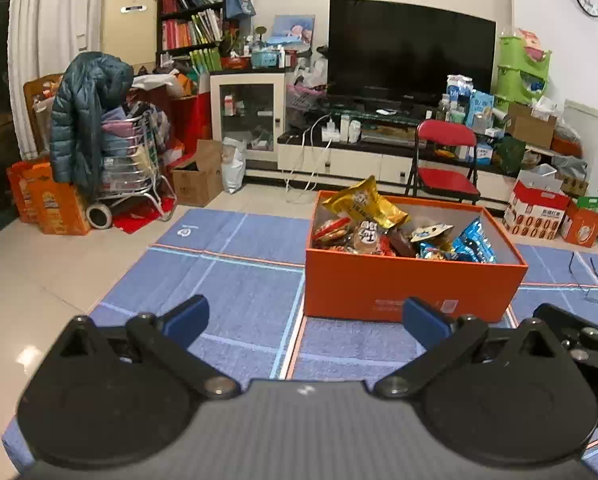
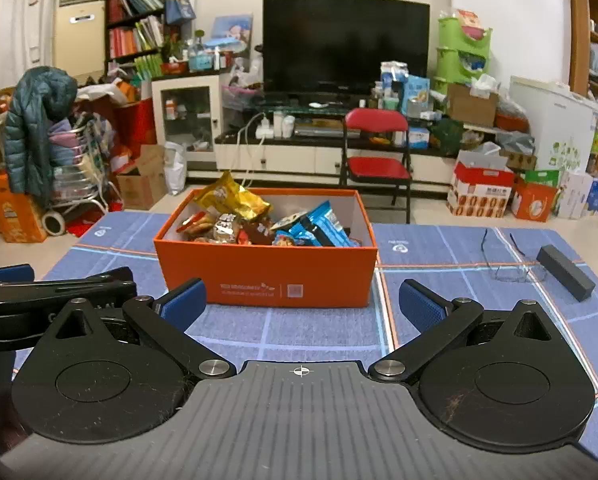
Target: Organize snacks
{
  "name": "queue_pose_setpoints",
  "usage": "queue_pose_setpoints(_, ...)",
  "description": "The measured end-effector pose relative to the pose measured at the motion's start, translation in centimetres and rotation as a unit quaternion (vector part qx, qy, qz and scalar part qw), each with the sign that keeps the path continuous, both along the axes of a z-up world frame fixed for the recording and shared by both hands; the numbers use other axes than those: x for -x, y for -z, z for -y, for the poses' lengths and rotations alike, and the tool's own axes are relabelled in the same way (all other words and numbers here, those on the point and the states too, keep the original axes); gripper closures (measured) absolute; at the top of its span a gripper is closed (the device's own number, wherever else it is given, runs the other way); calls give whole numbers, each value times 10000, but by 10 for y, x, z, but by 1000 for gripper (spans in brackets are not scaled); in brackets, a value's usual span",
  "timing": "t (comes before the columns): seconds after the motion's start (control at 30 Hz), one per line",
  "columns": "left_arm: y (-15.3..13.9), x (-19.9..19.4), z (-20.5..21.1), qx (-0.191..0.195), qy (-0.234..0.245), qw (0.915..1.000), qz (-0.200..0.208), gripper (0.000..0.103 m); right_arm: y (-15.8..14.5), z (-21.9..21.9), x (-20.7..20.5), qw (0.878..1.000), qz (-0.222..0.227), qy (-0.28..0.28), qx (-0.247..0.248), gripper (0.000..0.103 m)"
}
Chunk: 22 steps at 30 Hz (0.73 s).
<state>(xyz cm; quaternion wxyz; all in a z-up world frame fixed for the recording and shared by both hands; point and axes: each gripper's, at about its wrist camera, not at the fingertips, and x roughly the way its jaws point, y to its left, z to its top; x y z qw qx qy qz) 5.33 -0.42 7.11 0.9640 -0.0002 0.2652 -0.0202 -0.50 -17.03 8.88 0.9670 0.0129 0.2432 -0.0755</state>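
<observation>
Left wrist view: the left hand-held gripper [image 1: 305, 320] hangs with jaws spread wide and nothing between them, low over the blue mat [image 1: 235, 280], aimed a little left of the orange box [image 1: 379, 284]. The box stands on the mat with its long axis running left to right across the view, its open top up, which leaves the snacks [image 1: 399, 236] reachable from above. They lie heaped inside; a yellow bag [image 1: 363, 204] leans at the back left corner, tip above the rim, and a blue packet [image 1: 473, 240] tilts at the right. Right wrist view: the right hand-held gripper [image 2: 301, 306] is likewise spread and empty, facing the box's long front wall squarely. Glasses [image 2: 511, 268] and a dark block [image 2: 565, 272] lie on the mat well right of the box. No snack shows on the mat; such a scene fits snacks gathered in, or a box awaiting sorting.
</observation>
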Motion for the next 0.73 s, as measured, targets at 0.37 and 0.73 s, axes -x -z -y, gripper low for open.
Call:
queue_pose_setpoints(0.37,2,0,0,126,-33,9999,-31,1,4,3,-2,10000,56,-17,-13,8)
queue_pose_setpoints(0.73,2,7,-1,22,-54,9998,175,1,2,2,-1,9999,133,-7,40,8)
